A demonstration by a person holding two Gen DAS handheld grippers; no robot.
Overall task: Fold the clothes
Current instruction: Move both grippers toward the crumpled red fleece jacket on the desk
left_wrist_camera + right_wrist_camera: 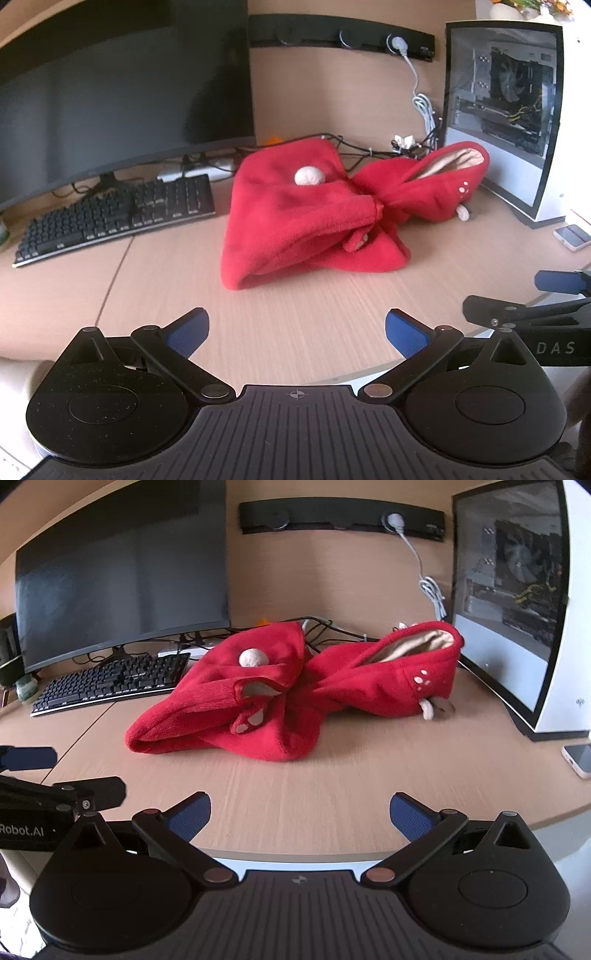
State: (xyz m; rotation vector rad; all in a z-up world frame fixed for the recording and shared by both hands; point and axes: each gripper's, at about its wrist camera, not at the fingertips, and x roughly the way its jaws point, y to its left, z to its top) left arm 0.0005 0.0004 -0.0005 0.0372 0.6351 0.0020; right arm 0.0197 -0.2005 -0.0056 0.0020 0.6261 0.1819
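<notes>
A red fleece garment (295,218) lies crumpled and twisted on the wooden desk (295,314), with a white pom-pom (309,175) on top and a cream-lined hood (454,162) to the right. The right wrist view shows the same red garment (258,701) with paw-print patches. My left gripper (295,332) is open over bare desk, short of the garment's near edge. My right gripper (300,812) is also open with nothing between its fingers, near the desk's front edge. Each gripper appears at the side of the other's view.
A dark monitor (122,92) and black keyboard (114,218) stand at the left. A glass-sided computer case (506,107) stands at the right, cables (369,147) behind the garment. A phone (580,758) lies at the right. The bare desk (332,782) stretches in front of the garment.
</notes>
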